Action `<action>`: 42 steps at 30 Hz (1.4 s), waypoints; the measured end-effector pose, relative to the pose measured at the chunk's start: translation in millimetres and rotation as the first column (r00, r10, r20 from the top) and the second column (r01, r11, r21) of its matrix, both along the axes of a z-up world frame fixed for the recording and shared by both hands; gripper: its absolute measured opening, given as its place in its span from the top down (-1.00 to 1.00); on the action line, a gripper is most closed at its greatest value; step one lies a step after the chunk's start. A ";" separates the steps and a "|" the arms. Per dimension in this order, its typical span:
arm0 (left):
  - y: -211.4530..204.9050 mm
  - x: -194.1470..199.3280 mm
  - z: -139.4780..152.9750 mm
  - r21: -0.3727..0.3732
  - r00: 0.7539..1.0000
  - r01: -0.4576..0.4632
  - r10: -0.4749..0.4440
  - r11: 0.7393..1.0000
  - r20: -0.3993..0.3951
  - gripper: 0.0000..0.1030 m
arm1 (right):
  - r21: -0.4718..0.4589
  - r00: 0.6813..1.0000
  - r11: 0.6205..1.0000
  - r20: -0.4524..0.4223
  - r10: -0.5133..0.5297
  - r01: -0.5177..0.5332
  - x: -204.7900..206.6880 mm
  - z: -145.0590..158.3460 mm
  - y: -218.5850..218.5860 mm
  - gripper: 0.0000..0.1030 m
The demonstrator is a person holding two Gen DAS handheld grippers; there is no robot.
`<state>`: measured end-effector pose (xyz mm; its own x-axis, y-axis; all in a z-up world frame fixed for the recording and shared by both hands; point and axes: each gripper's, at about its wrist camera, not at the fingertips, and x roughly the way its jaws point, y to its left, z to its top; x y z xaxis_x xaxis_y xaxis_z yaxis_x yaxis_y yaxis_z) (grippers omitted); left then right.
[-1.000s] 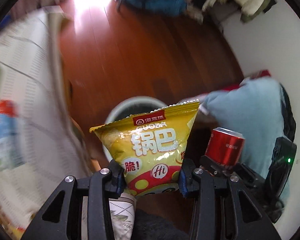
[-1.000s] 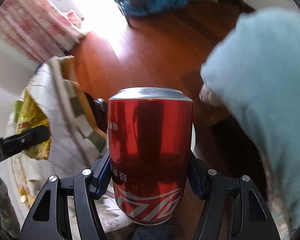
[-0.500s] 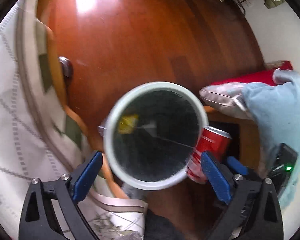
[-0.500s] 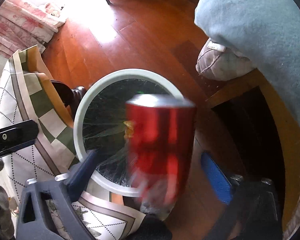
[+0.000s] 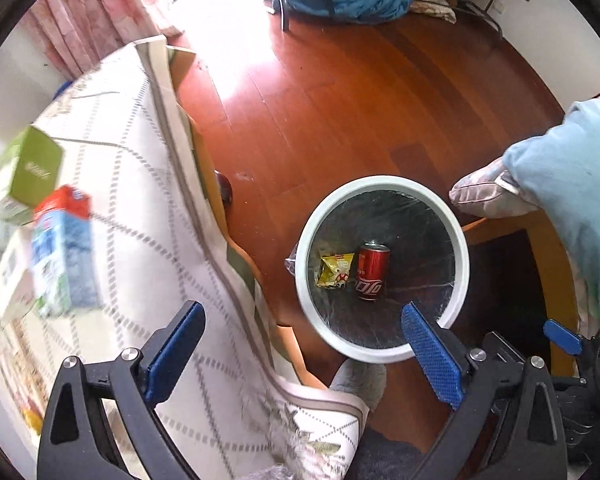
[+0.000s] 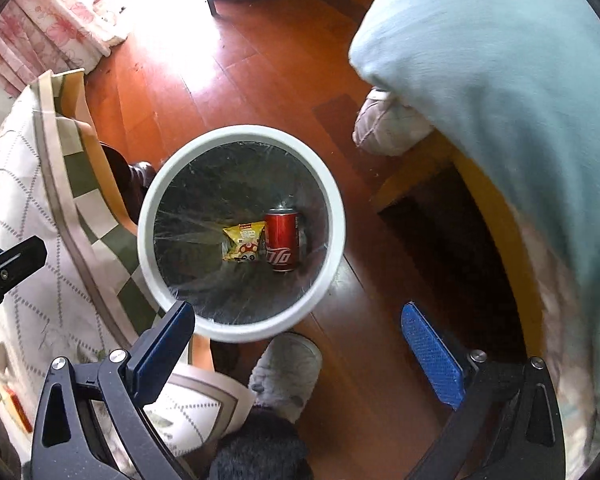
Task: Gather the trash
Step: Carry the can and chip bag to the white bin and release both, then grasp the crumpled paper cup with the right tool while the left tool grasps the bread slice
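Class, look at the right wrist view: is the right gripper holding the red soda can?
No, the right gripper is open and empty, and the red soda can lies in the white trash bin.

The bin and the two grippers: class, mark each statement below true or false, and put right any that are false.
1. The red can lies inside the bin. True.
2. The yellow snack bag is on the wooden floor beside the bin. False: it lies in the bin, next to the can.
3. The left gripper is open and holds nothing. True.
4. The right gripper is shut on the can. False: its jaws stand wide apart and empty.
5. The bin has a black liner. True.
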<state>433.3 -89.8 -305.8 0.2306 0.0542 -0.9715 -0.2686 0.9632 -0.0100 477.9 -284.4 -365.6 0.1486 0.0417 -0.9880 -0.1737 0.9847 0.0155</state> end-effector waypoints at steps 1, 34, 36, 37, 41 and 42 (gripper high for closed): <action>-0.6 -7.7 8.9 0.005 1.000 -0.001 0.001 1.000 0.014 -0.95 | 0.002 1.000 1.000 0.011 -0.002 0.002 -5.5 7.9 -2.8 -1.00; 134.4 -188.0 187.5 0.053 0.887 -0.374 0.341 0.926 0.311 -0.95 | 0.258 0.956 0.933 0.217 0.198 -0.251 -123.9 248.5 94.1 -1.00; 165.9 -214.1 166.0 0.075 0.870 -0.446 0.413 0.892 0.270 -0.95 | 0.269 0.958 0.923 0.150 0.244 -0.277 -127.0 225.0 136.1 -1.00; 180.8 -228.0 152.9 0.077 0.860 -0.477 0.447 0.875 0.244 -0.95 | 0.272 0.958 0.920 0.123 0.258 -0.282 -129.5 214.6 150.6 -1.00; 227.5 -279.1 91.8 0.081 0.823 -0.565 0.555 0.821 0.124 -0.95 | 0.253 0.953 0.920 0.020 0.303 -0.298 -143.9 152.2 212.5 -1.00; 234.0 -288.1 79.8 0.086 0.818 -0.575 0.567 0.814 0.099 -0.95 | 0.239 0.950 0.923 -0.007 0.313 -0.302 -148.4 132.1 229.3 -1.00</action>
<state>145.2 144.2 -226.1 0.1880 0.2985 -0.9357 -0.7729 0.6329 0.0466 329.5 -55.1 -233.5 0.0478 0.3068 -0.9506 -0.4615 0.8508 0.2514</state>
